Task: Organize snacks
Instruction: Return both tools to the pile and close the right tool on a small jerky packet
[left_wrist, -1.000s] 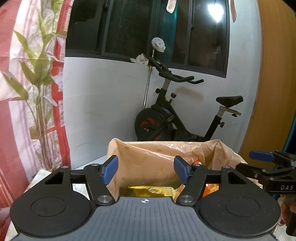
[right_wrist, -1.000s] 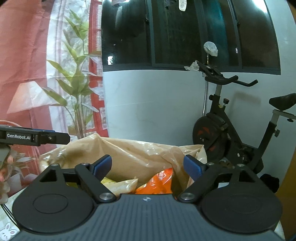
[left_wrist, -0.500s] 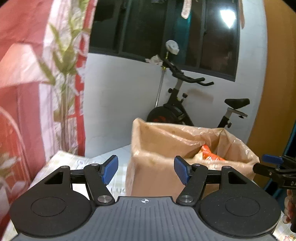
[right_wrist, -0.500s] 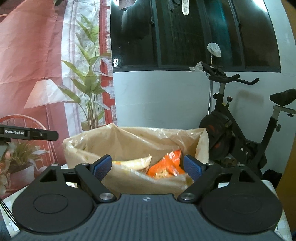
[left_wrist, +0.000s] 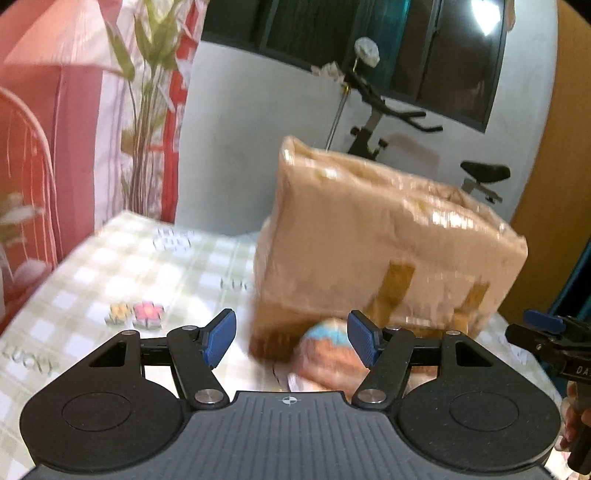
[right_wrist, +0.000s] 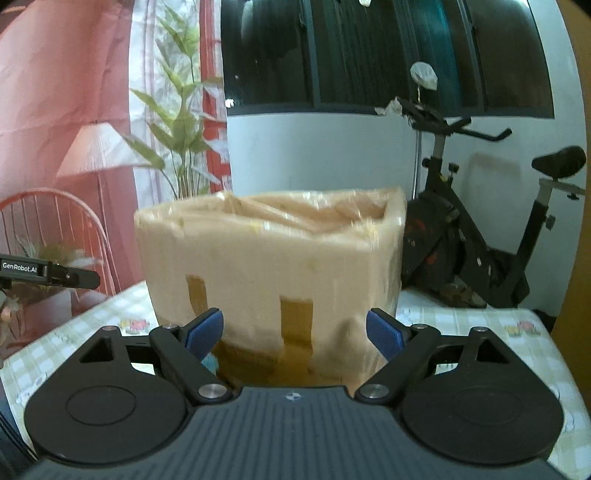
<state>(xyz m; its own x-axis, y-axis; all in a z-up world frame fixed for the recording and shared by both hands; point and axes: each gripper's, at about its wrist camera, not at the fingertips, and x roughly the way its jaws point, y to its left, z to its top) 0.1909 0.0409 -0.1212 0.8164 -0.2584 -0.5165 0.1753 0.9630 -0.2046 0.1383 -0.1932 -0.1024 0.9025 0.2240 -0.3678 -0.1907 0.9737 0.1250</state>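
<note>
Fingers of both grippers stand released, empty, before the plastic-lined box on the checked table.

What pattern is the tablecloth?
Pale green-and-white checks on the tablecloth, clearest in the left wrist view.

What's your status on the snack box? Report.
Left gripper open, empty. Right gripper open, empty. Plastic-lined box upright on the checked tablecloth; a snack packet lies at its foot. Nothing blocking.
</note>
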